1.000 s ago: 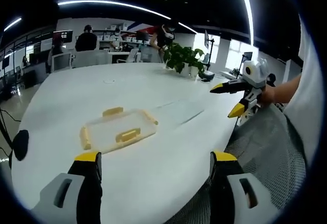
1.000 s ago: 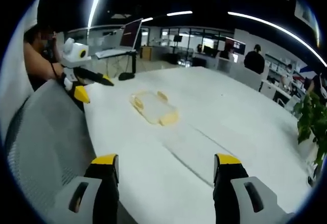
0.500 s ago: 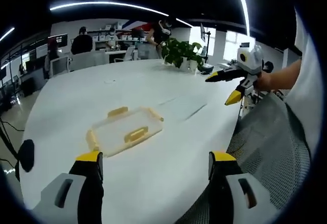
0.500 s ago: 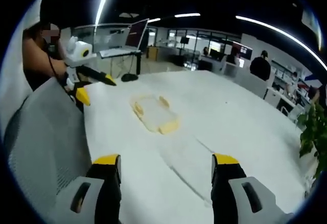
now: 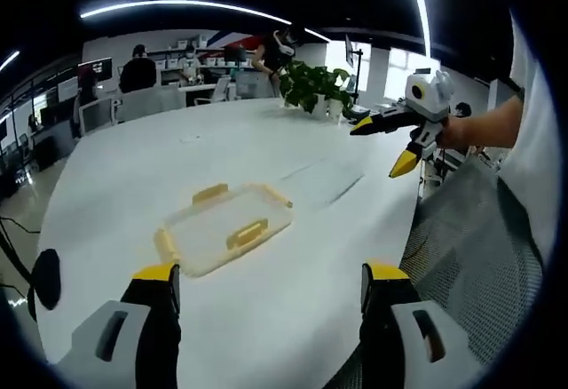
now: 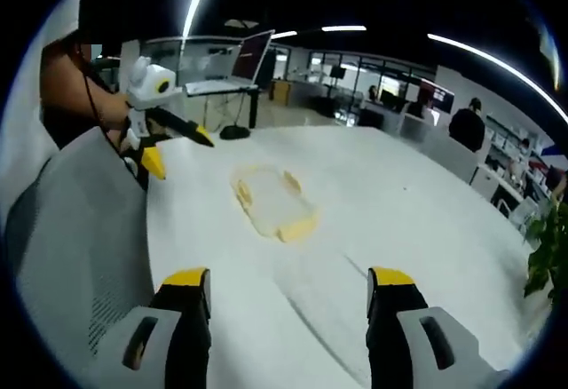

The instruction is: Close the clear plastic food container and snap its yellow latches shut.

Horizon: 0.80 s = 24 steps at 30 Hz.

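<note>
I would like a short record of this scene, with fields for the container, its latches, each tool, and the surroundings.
container: clear plastic food container lying flat on the white table, lid on
latches: yellow latches around its rim; whether they are snapped cannot be told
left tool: left tool open, empty, apart from the container
right tool: right tool open, empty, held above the table
surroundings: potted plant at the table's far edge; mesh chair beside the table
</note>
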{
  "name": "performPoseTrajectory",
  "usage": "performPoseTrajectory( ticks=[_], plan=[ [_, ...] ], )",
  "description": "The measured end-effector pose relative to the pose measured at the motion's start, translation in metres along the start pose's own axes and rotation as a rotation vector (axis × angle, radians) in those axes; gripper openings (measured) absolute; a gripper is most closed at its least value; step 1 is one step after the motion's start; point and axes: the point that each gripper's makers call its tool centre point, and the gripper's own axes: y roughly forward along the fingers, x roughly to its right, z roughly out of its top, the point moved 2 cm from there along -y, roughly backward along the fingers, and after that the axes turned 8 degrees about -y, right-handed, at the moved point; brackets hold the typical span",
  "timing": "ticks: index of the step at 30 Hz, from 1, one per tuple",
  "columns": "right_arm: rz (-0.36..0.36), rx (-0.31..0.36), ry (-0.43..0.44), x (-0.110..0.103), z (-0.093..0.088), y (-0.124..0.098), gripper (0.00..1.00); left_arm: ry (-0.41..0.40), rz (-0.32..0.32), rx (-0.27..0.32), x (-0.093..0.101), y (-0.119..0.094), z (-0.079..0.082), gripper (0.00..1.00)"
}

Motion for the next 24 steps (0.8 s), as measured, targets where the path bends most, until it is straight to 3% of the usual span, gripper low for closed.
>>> performPoseTrajectory(
  ticks=[15, 24],
  plan=[
    [0.079, -0.016, -0.078, 0.006, 0.013, 0.021, 0.69, 0.059, -0.014, -0.020, -0.017, 0.007, 0.011, 0.83],
    [0.094, -0.012, -0.078, 0.011, 0.020, 0.025, 0.68, 0.074, -0.012, -0.032, -0.024, 0.009, 0.017, 0.83]
  ],
)
